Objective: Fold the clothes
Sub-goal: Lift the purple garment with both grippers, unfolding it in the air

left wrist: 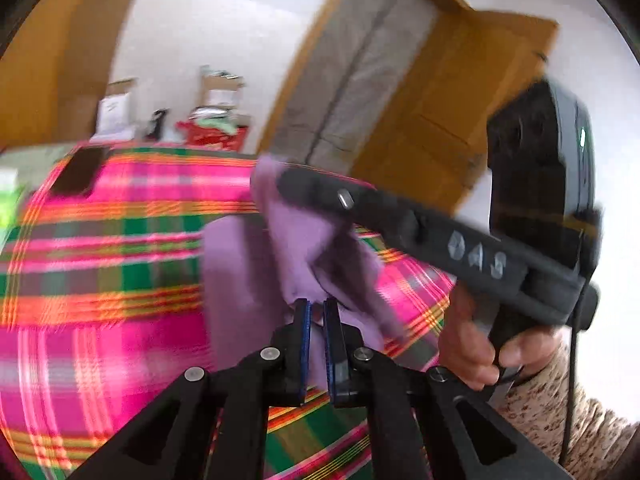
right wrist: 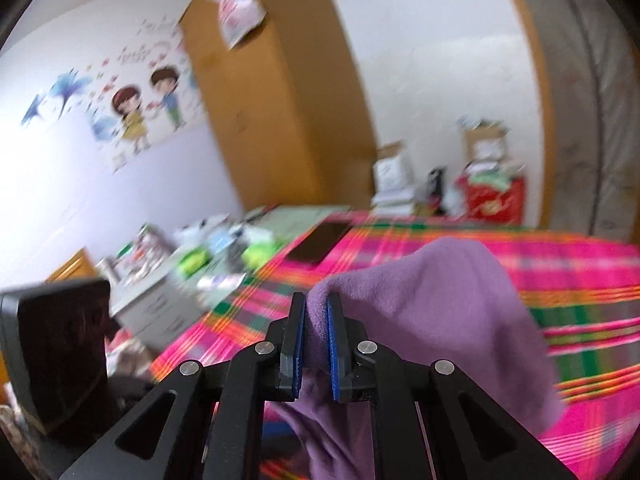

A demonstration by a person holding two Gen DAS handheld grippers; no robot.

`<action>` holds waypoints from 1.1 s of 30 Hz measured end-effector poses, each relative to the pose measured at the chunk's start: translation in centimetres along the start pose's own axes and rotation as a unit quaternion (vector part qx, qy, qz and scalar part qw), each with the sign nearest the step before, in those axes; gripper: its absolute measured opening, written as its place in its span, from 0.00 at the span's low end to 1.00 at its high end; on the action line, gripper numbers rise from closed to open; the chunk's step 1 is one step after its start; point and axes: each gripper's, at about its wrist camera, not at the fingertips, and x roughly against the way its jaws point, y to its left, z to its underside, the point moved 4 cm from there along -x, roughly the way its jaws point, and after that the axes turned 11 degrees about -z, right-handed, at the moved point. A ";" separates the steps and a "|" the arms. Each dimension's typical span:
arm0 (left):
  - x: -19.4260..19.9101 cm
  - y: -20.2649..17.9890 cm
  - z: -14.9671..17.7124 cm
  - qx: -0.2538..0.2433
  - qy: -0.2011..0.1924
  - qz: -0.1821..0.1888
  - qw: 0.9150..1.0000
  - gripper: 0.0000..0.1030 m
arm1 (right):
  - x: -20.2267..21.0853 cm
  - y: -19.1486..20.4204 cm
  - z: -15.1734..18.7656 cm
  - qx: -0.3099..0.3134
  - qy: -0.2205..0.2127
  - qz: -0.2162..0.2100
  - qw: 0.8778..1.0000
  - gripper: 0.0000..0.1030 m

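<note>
A lilac fleece garment (left wrist: pixel 248 264) hangs in the air above a bed with a pink, green and orange plaid cover (left wrist: pixel 100 240). My left gripper (left wrist: pixel 317 304) is shut on one edge of it. My right gripper (right wrist: pixel 317 300) is shut on another bunched edge of the garment (right wrist: pixel 432 304), which drapes to the right and down over the plaid cover (right wrist: pixel 580 280). In the left wrist view the right gripper (left wrist: pixel 288 184) reaches in from the right with its tip buried in the cloth, a hand on its handle. Both views are motion-blurred.
A dark flat object (right wrist: pixel 320 240) lies on the bed's far corner. A cluttered bedside cabinet (right wrist: pixel 168 280) stands left of the bed. Boxes and a red bag (right wrist: pixel 492 196) sit behind the bed by a wooden wardrobe (right wrist: pixel 280 100) and a door.
</note>
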 end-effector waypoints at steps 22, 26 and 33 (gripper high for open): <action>2.2 -4.9 -2.7 -0.197 -0.061 -0.073 0.976 0.25 | 11.3 -8.8 9.8 -0.240 -0.050 0.105 0.964 0.50; 0.1 -6.2 -1.7 -0.253 -0.043 -0.086 0.963 0.25 | 11.1 -10.6 12.4 -0.317 -0.052 0.051 0.946 0.50; -2.3 -4.6 -0.7 -0.271 -0.011 -0.118 0.955 0.25 | 9.2 -10.5 11.9 -0.316 -0.044 0.001 0.948 0.39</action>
